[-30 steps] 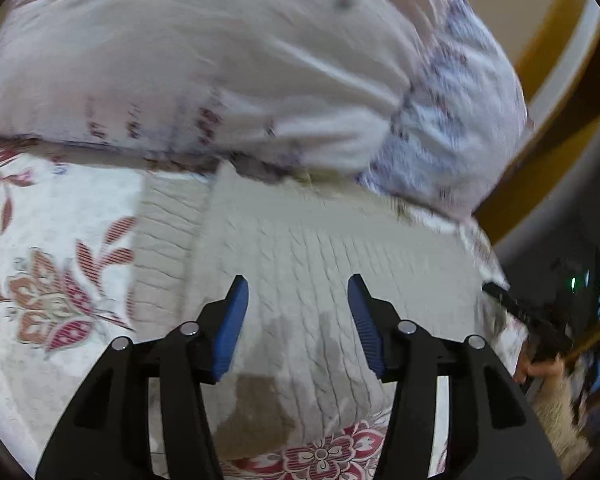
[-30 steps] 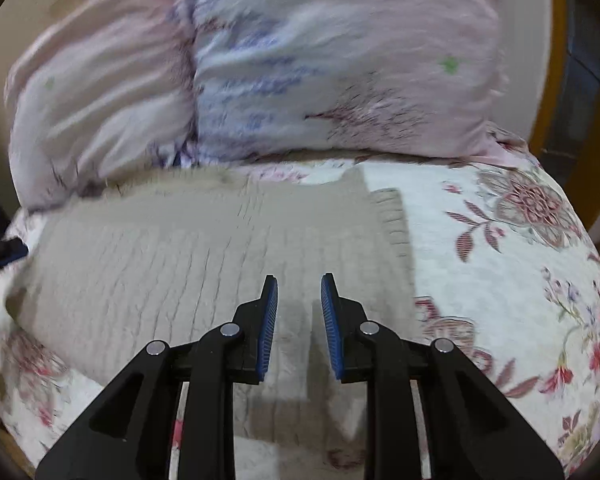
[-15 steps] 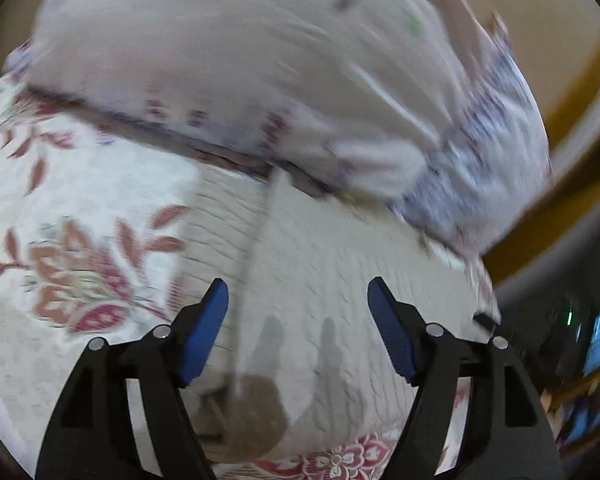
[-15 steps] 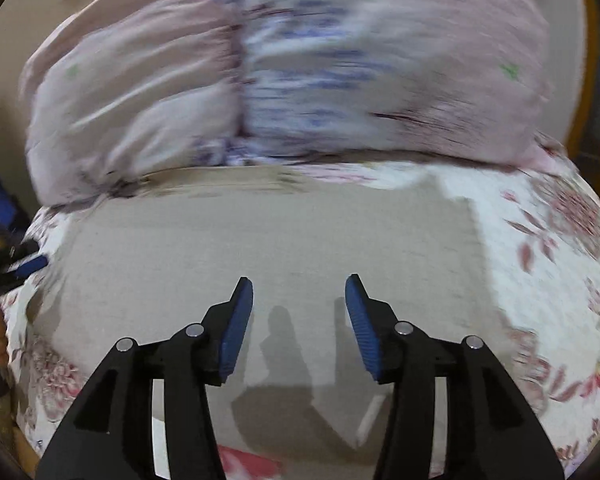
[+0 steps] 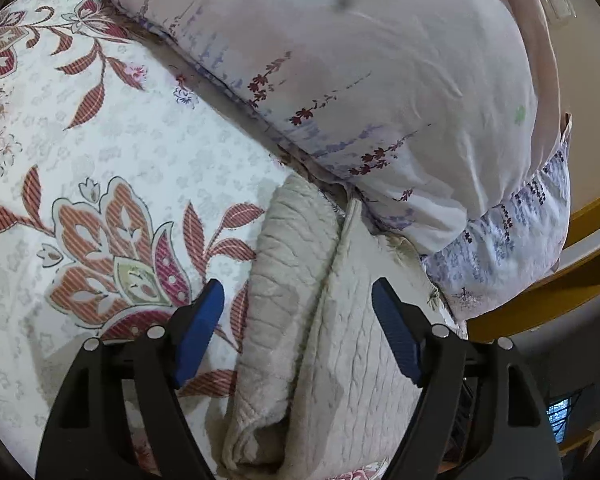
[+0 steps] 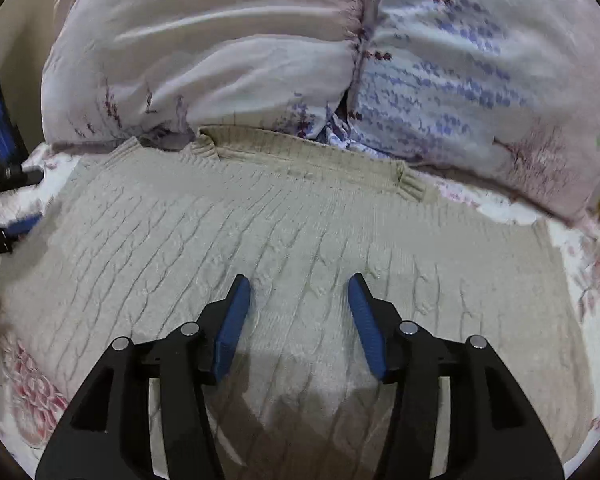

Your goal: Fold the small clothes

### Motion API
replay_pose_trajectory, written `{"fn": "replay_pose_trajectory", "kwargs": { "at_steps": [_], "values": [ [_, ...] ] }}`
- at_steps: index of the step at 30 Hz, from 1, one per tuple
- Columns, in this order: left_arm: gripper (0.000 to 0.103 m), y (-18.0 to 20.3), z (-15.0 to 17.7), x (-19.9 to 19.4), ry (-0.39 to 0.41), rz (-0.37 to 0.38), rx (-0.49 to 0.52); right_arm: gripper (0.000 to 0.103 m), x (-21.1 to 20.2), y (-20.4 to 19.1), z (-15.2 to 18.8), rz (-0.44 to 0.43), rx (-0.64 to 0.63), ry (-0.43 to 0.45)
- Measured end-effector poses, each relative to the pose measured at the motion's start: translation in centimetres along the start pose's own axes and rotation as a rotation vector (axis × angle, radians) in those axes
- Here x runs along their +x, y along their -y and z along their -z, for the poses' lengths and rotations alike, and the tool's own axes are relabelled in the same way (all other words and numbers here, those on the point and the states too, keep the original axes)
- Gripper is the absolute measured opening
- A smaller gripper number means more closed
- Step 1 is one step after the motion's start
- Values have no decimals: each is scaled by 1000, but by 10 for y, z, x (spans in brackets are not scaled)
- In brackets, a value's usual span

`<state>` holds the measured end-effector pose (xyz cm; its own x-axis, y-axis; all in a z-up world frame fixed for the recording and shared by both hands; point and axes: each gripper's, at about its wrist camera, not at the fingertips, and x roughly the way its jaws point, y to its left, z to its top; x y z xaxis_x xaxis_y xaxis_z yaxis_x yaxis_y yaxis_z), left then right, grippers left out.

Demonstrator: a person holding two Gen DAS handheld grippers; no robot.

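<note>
Lying flat on the flowered bedspread [image 5: 112,152], the beige cable-knit sweater [image 6: 284,232] has its collar against the pillows [image 6: 228,52]. The left gripper [image 5: 298,332] is opening above its folded sleeve [image 5: 284,264]. The right gripper [image 6: 296,316] is opening over its body, gripping nothing.
</note>
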<state>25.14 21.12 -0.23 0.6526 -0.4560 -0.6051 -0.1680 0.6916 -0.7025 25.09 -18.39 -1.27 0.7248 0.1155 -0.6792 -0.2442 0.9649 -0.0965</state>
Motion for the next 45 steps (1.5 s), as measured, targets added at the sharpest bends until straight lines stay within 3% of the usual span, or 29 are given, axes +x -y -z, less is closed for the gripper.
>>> {"fn": "replay_pose_trajectory", "kwargs": {
  "at_steps": [10,18,19,20,22,34,38,42,45],
  "values": [
    [76,17,8,15,-35,38,2,54,0,5,2,-35,42,-7],
    [46,25,15,29,-74,34,1,54,1,5,2,-43,42,-4],
    [33,25,15,30,-81,22,2,54,1,5,2,-44,41,-4],
    [26,25,15,32,-92,16,5,54,1,5,2,-43,42,-4],
    [24,29,14,30,-90,34,10,55,1,5,1,-44,41,-5],
    [21,113,19,11,-55,350,91,55,-2,9,-3,-59,36,-18],
    [21,147,35,24,-80,413,112,55,-32,56,-7,-223,232,35],
    [21,186,59,43,-118,463,160,67,-64,107,-1,-253,344,100],
    [21,212,79,66,-161,495,185,68,-74,143,11,-282,433,106]
  ]
}}
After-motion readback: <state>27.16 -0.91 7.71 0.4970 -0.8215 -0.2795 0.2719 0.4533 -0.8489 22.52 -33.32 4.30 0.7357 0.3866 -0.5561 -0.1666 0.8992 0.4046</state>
